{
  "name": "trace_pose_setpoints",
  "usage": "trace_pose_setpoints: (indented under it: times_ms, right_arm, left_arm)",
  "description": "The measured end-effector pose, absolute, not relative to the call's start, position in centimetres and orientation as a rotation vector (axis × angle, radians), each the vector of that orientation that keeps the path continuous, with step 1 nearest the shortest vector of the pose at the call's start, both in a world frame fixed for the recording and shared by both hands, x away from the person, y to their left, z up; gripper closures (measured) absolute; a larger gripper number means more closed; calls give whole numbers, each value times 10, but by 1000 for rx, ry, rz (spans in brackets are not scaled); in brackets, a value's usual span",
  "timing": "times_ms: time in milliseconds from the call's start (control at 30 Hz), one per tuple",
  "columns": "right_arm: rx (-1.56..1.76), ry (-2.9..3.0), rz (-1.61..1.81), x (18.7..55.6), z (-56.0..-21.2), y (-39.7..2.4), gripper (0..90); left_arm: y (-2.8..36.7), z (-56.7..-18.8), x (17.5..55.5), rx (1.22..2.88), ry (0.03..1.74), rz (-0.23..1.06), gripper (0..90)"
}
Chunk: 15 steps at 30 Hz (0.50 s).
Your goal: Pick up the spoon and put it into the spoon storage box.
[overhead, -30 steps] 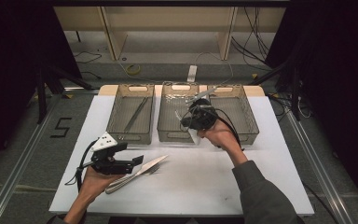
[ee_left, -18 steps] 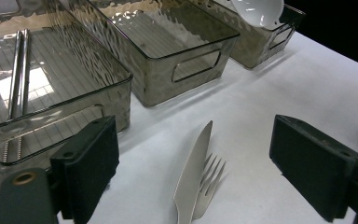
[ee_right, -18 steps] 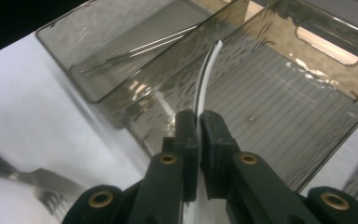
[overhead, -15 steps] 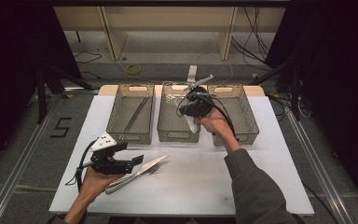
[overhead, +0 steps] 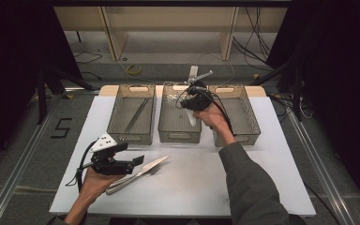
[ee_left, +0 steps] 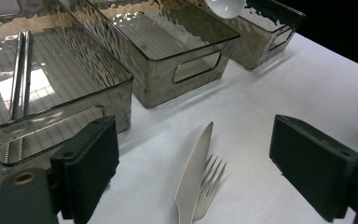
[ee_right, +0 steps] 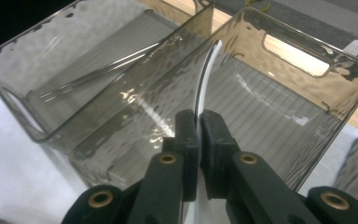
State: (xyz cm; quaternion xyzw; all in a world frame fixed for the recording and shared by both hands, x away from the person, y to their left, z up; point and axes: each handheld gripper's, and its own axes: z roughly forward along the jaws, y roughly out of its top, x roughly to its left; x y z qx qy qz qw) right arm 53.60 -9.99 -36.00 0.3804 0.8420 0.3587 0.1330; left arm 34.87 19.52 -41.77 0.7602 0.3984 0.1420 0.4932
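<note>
High view: white spoon pinched over the middle bin

High view shows the white desk first, and along its far side three smoky clear bins in a row: the left bin with long metal pieces lying in it, the middle bin, the right bin. Over the middle bin hangs the right gripper, and its fingers are clamped together on a white spoon. Look at the right gripper view: the thin handle runs straight up out of the pinch, squeezed flat between the two pads, curving on above the bin's ribbed floor. From above, the spoon's bowl dangles below the hand, over the bin's right wall.

Down at the near edge, the left gripper rests low by the desk, fingers spread wide apart, nothing between them. Just ahead of them lie a knife and a fork, side by side and touching, on the bare desk.
</note>
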Motion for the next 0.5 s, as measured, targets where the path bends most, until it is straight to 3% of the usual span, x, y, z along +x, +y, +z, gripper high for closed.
trace_pose_setpoints:
  times_ms: [500]
  right_arm:
    - [1144,2409,1009,548,-373,-94,868]
  left_arm:
    - [195,-418,349,1850,961,343,151]
